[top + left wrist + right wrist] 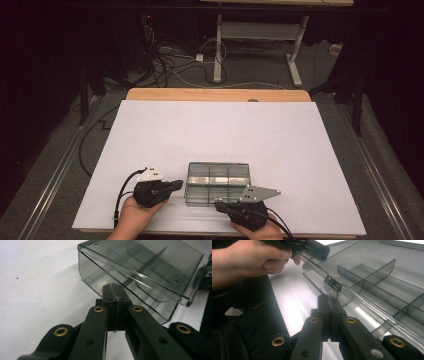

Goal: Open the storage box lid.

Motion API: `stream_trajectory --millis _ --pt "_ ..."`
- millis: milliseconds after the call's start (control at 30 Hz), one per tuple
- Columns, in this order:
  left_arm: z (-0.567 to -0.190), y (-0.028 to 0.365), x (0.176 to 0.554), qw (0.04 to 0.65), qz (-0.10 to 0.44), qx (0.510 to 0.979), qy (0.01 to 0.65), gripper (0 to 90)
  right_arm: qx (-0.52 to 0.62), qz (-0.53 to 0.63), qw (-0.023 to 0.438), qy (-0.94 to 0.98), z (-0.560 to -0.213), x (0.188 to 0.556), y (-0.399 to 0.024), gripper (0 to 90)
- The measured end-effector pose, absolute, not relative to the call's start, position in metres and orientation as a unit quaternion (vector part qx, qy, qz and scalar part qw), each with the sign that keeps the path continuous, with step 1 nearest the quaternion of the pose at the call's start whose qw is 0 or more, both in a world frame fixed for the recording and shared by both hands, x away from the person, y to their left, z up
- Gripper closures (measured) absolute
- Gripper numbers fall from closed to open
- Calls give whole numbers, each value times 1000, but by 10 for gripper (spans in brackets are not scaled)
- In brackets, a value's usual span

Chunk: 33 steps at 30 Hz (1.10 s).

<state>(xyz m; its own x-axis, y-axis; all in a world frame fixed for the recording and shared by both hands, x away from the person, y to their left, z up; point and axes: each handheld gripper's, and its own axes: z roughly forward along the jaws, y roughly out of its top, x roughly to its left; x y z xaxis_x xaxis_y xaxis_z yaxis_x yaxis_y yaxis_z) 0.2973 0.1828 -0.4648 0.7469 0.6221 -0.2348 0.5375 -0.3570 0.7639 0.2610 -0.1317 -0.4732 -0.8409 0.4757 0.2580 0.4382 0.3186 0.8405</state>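
The clear plastic box (pixel 218 182) sits near the front edge of the white table (pixel 220 135), its long side running left to right. The left gripper (pixel 176 184) points at its left end, jaws pressed together on nothing. The right gripper (pixel 218 204) waits at the front side, also closed, its tips right by the small latch (pixel 332 286), maybe touching it.

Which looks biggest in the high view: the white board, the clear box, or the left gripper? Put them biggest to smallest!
1. white board, by far the largest.
2. clear box, with its small compartments.
3. left gripper, a little smaller than the box; it sits at about the same distance, so the order is fair.
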Motion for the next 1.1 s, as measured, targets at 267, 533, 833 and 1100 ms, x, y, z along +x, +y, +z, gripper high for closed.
stream_trajectory --millis 267,533,833,1100 --pt "-462 181 293 456 41 822 338 871 279 519 20 808 -470 262 -132 900" --pt "-460 178 291 467 31 821 328 870 285 528 31 799 -465 262 -132 900" --pt "-457 173 288 478 30 821 310 870 293 530 44 794 -462 260 -132 900" --pt "-458 169 292 472 33 825 309 870 296 526 55 795 -463 258 -135 900"
